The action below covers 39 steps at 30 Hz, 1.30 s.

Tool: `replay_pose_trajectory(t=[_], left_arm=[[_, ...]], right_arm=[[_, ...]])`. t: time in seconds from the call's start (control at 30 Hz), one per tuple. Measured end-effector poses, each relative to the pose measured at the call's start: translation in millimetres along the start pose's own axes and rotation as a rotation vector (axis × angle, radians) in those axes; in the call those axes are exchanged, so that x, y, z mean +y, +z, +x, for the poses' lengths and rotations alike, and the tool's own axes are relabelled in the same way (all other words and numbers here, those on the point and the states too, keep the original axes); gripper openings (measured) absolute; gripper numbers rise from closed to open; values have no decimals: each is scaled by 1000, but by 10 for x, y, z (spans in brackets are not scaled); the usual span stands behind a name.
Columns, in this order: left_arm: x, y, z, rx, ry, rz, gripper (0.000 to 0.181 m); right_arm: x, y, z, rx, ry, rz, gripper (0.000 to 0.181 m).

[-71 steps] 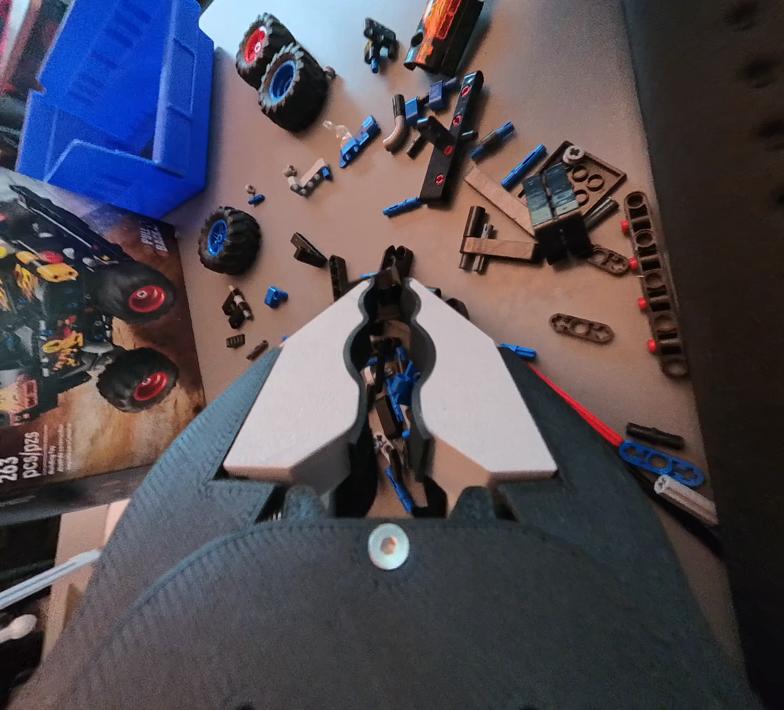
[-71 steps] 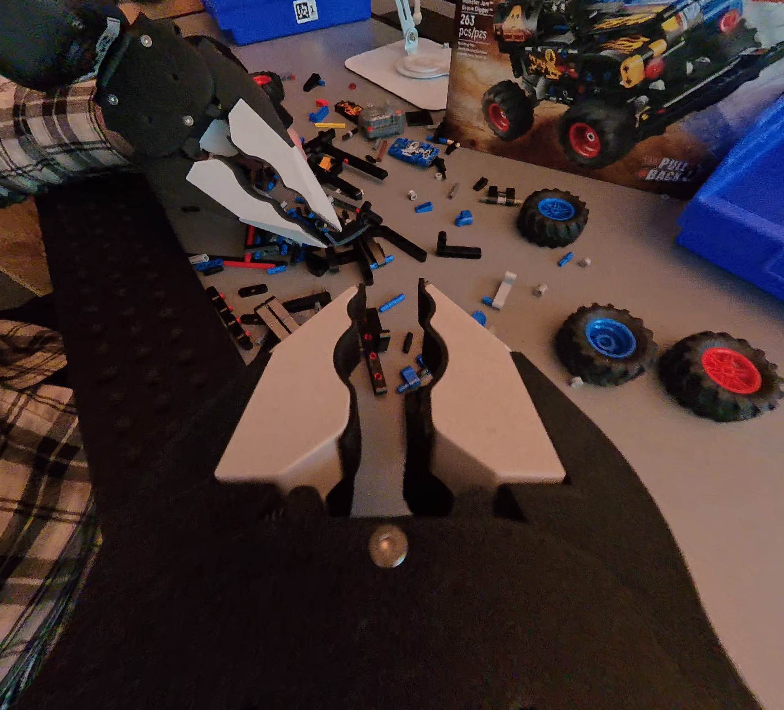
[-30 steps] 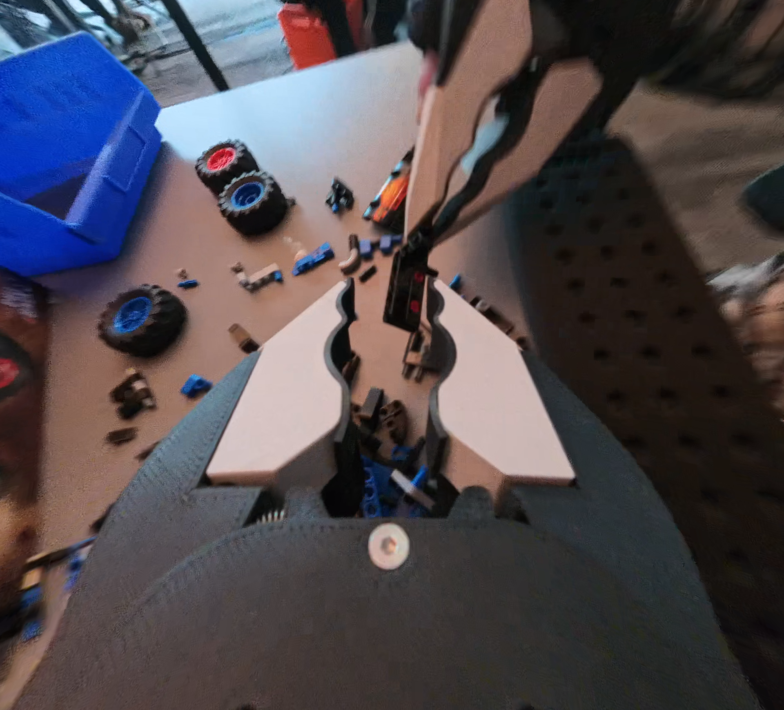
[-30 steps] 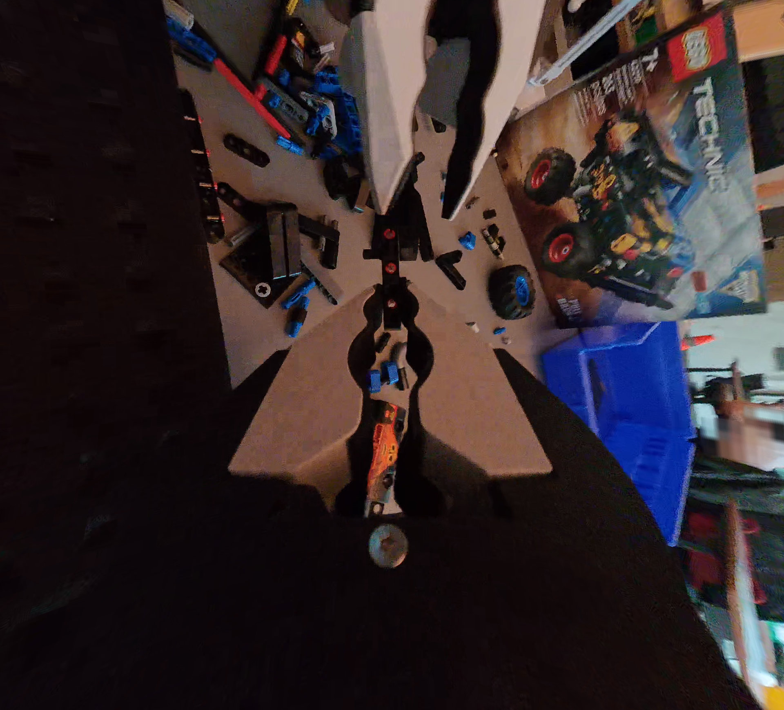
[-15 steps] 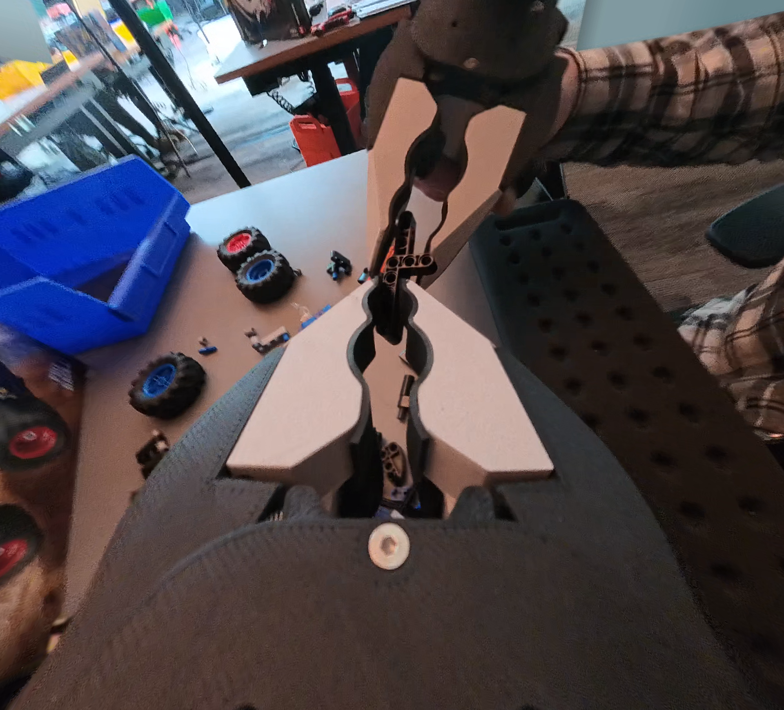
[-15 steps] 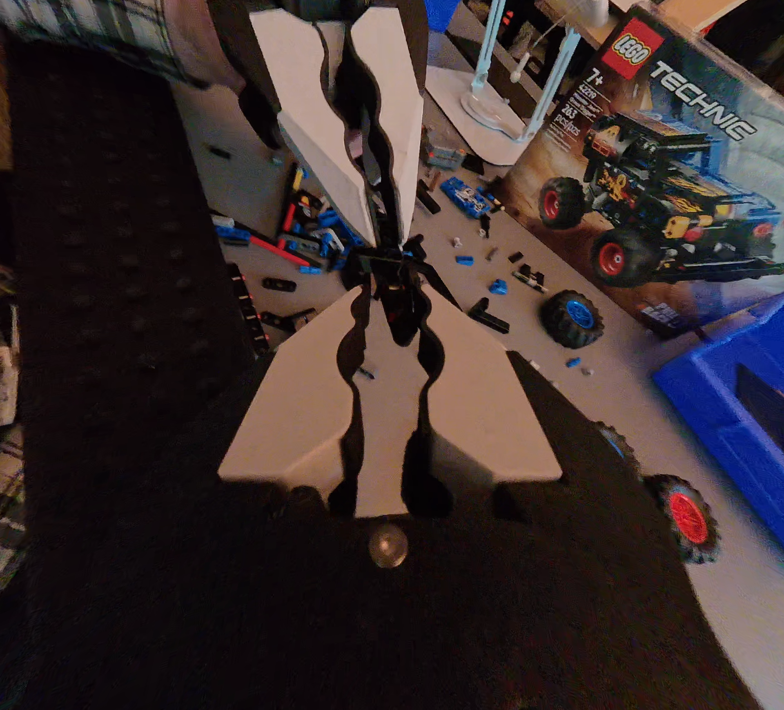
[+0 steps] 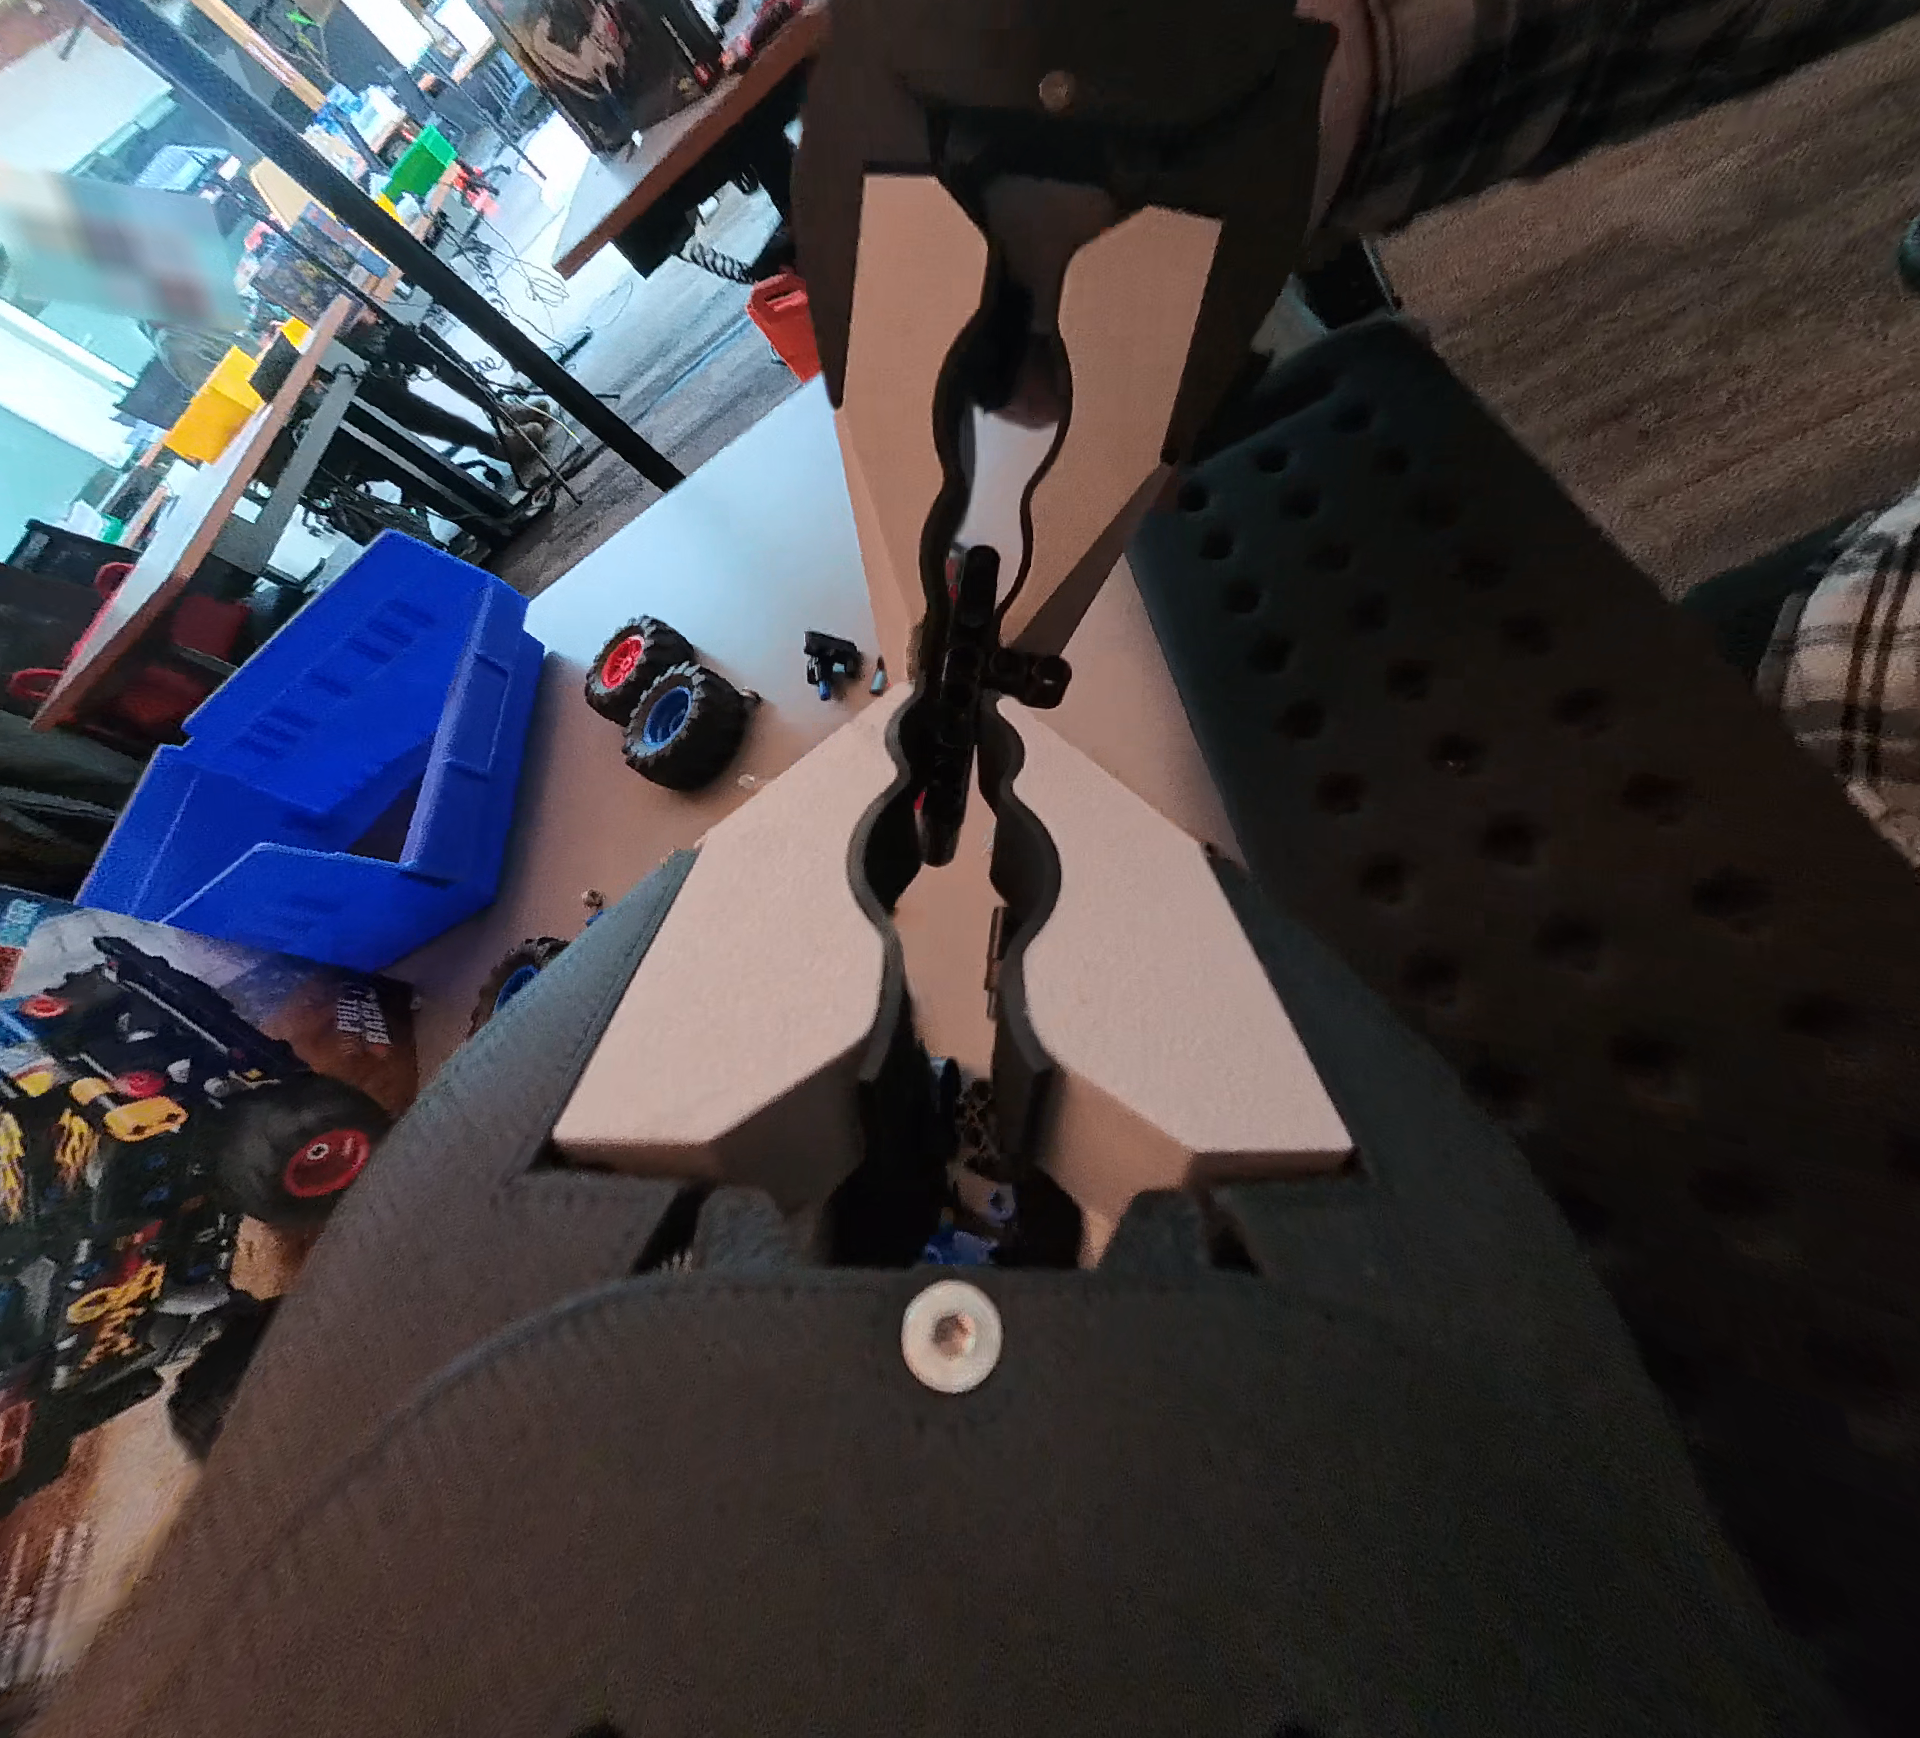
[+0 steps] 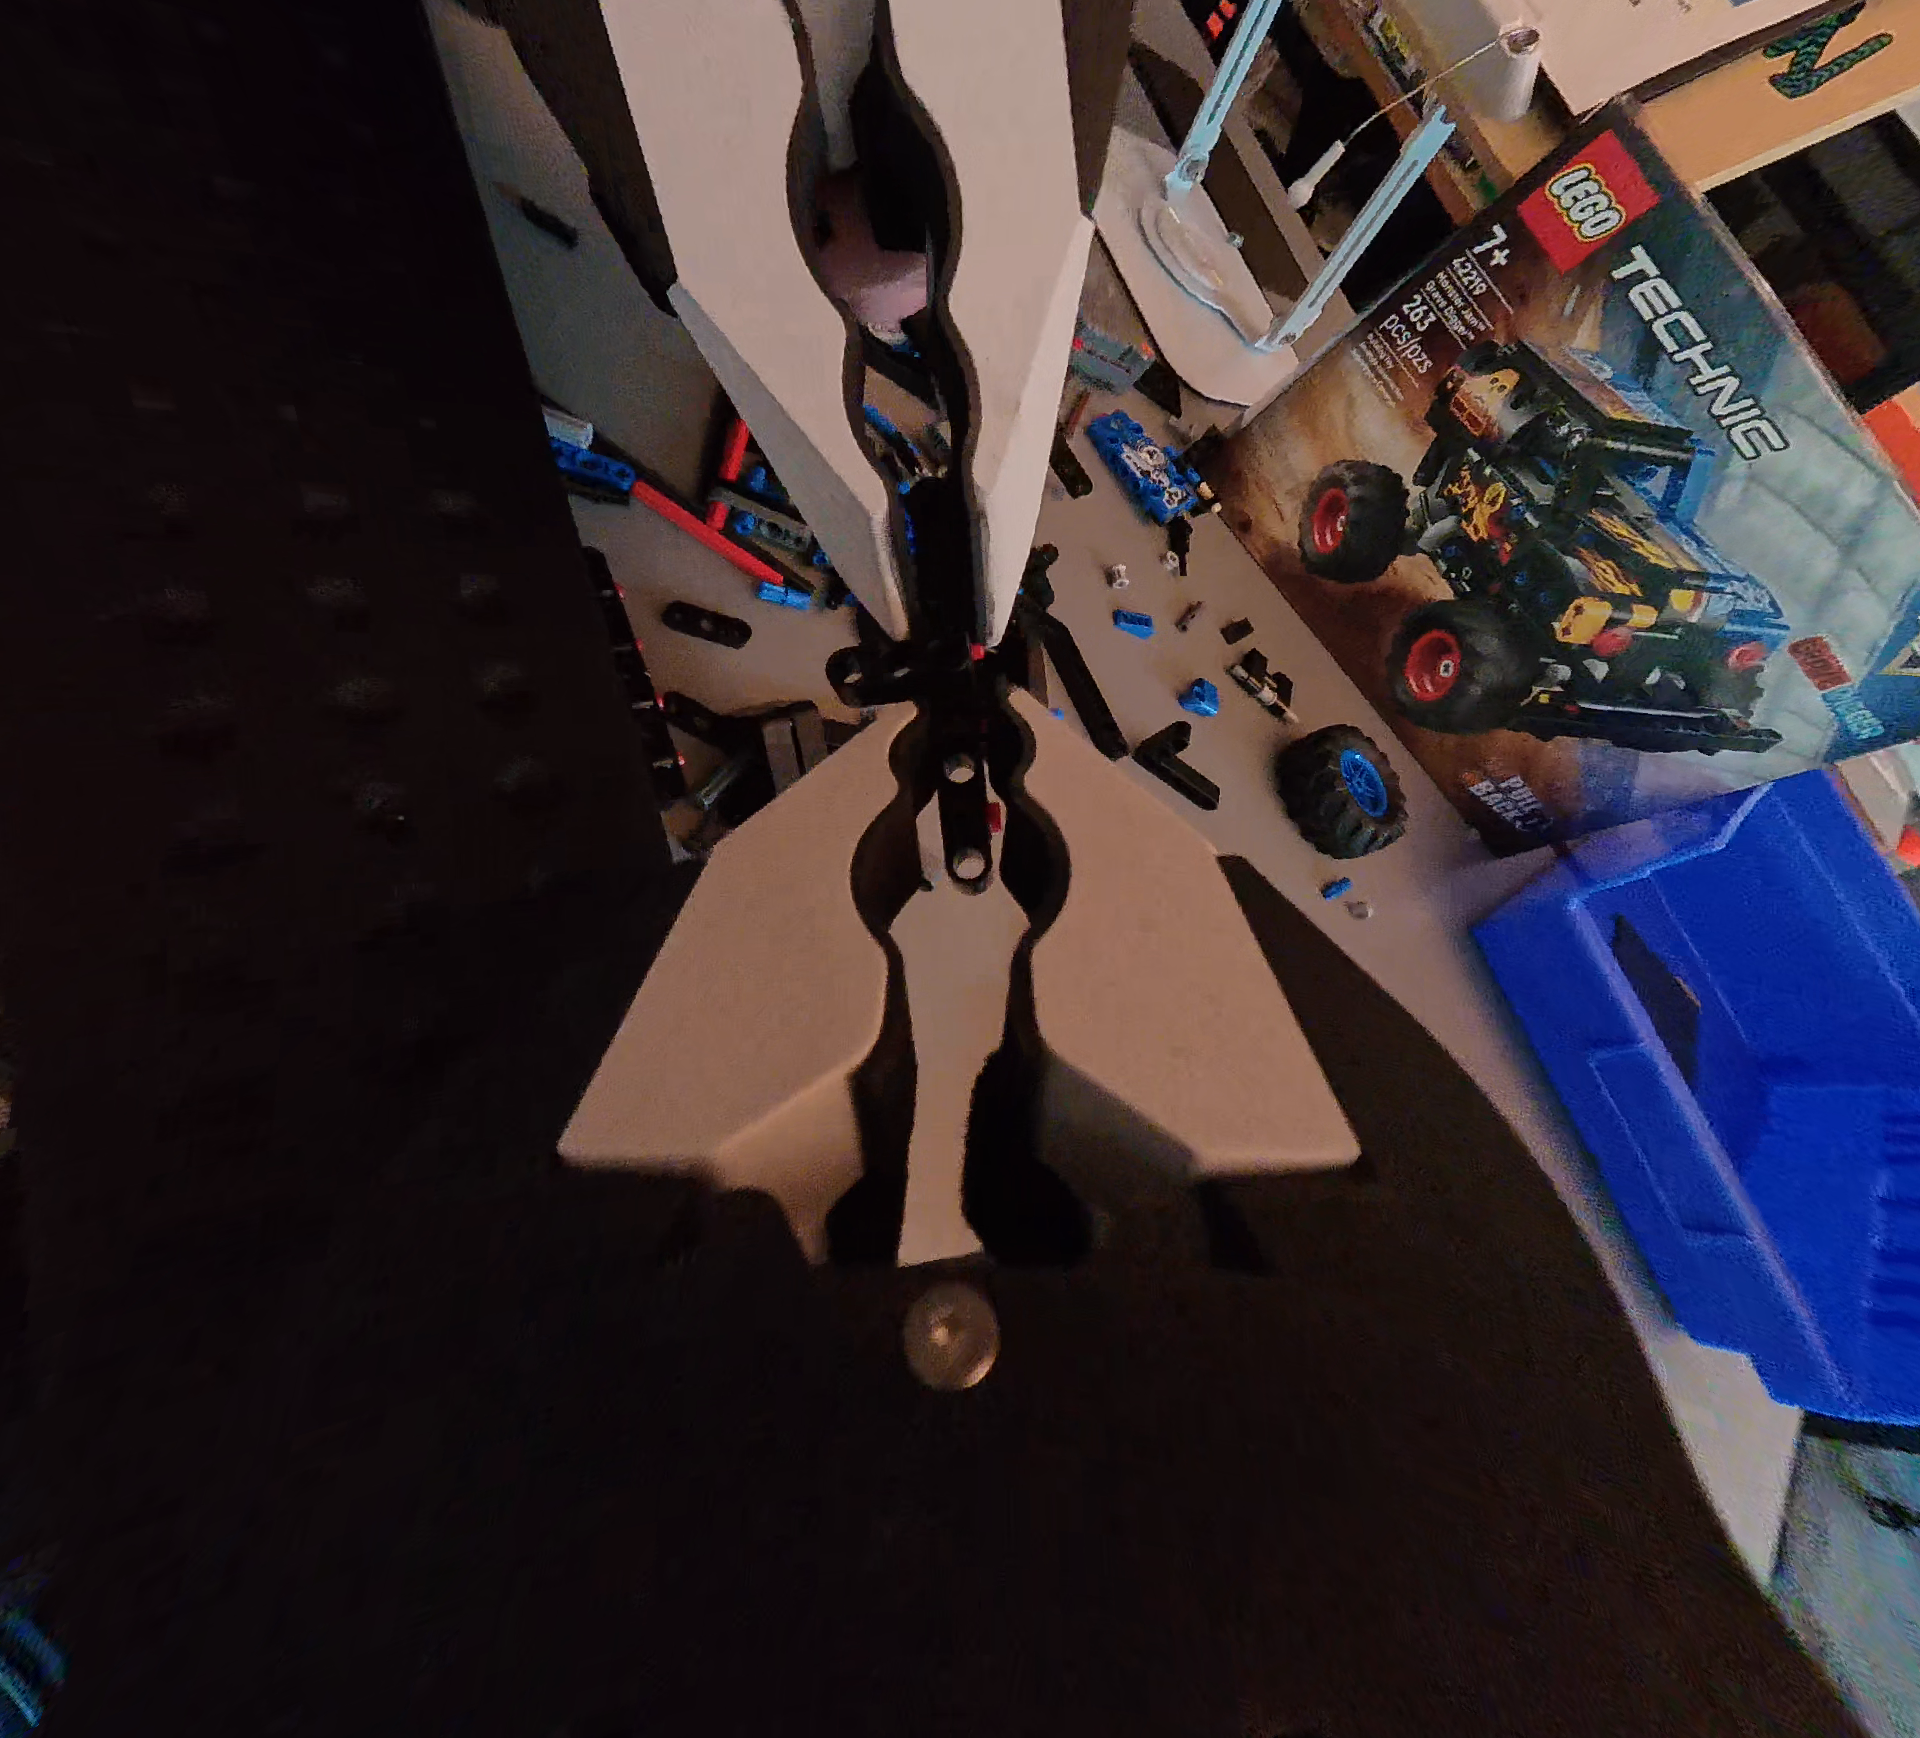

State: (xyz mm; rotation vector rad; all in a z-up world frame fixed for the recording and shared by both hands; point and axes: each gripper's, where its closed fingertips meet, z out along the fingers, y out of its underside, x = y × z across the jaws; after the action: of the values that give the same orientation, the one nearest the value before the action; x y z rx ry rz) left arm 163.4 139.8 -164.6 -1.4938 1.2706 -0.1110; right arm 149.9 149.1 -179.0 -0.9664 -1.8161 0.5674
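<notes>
left gripper (image 7: 951, 732): clamped on black beam (image 7: 954, 701), above table (image 7: 727, 566).
right gripper (image 8: 961, 732): closed on same beam.
advice: hold both grips level, press straight.

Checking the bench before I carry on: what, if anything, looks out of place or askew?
Nothing looks damaged. Loose parts and wheels lie scattered over the table. Both tongs, left and right, grip one black beam mid-air, tip to tip.
</notes>
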Motion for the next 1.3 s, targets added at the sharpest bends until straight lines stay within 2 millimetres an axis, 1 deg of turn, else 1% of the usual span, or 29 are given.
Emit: replay_pose_trajectory(t=[0.13, 0.2, 0.33, 0.4, 0.5, 0.53, 0.6, 0.63, 0.73, 0.77, 0.8, 0.83, 0.87, 0.9, 0.93, 0.97, 1.0, 1.03, 1.07, 1.1, 1.13, 1.17, 1.2, 1.27, 1.3], left_arm=[[-106, -47, -17, 9, -108, 77, 4], [-104, -48, -15, 24, -148, 95, 4], [-177, -85, -7, 32, -172, 135, 4], [-217, -108, -14, 48, -220, 167, 3], [-221, -108, -21, 46, -249, 173, 3], [-210, -97, -25, 34, -225, 151, 3], [-153, -52, 5, -9, -105, 68, 4], [-159, -50, 19, -4, -113, 67, 4], [-49, -41, 1, 0, -129, 30, 3], [-56, -52, -14, -1, -150, 39, 3], [-148, -88, -11, 11, -158, 95, 0], [-347, -124, -6, 21, -182, 171, 0], [-416, -91, 11, 7, -120, 168, 0], [-280, -26, -23, -26, -76, 90, 0], [-100, -8, -48, -33, -73, 31, 0], [19, -32, -52, -15, -107, 0, 0], [78, -66, -55, 4, -131, -9, 0], [112, -95, -61, 27, -151, -5, 0], [180, -117, -116, 20, -156, -24, 4], [287, -127, -189, -18, -119, -83, 22], [320, -128, -195, -25, -82, -109, 33], [280, -110, -139, 2, -83, -95, 36], [276, -75, -94, 15, -79, -104, 35], [414, -20, -107, -38, 16, -218, 28], [395, -34, -145, -76, 64, -216, 14]], right_arm=[[-68, -39, 11, 4, 33, 56, 7], [-60, -25, 15, 5, 30, 57, 7], [-99, -28, -24, -63, 108, 139, 8], [-137, -43, -30, -81, 147, 185, 8], [-122, -13, -26, -79, 141, 174, 8], [-108, 4, -15, -65, 127, 154, 8], [-29, 50, -20, -58, 90, 80, 7], [-8, 63, -24, -54, 69, 61, 7], [62, 144, -33, -56, 50, 17, 7], [67, 160, -13, -50, 46, 9, 7], [60, 178, 15, -39, 50, 2, 6], [203, 262, -9, -45, 22, -84, 7], [335, 368, -112, -79, -13, -148, 7], [301, 431, -215, -108, -12, -121, 6], [222, 438, -231, -107, 9, -90, 7], [179, 421, -168, -84, 25, -77, 7], [173, 409, -91, -68, 52, -68, 7], [209, 415, -42, -66, 69, -76, 7], [263, 425, 5, -48, 56, -99, 7], [283, 422, 45, -26, 39, -110, 7], [266, 408, 64, -16, 35, -103, 7], [237, 395, 69, -13, 33, -90, 7], [222, 388, 86, -4, 27, -89, 7], [184, 373, 123, 15, 11, -83, 7], [169, 367, 111, 12, -7, -81, 7]])
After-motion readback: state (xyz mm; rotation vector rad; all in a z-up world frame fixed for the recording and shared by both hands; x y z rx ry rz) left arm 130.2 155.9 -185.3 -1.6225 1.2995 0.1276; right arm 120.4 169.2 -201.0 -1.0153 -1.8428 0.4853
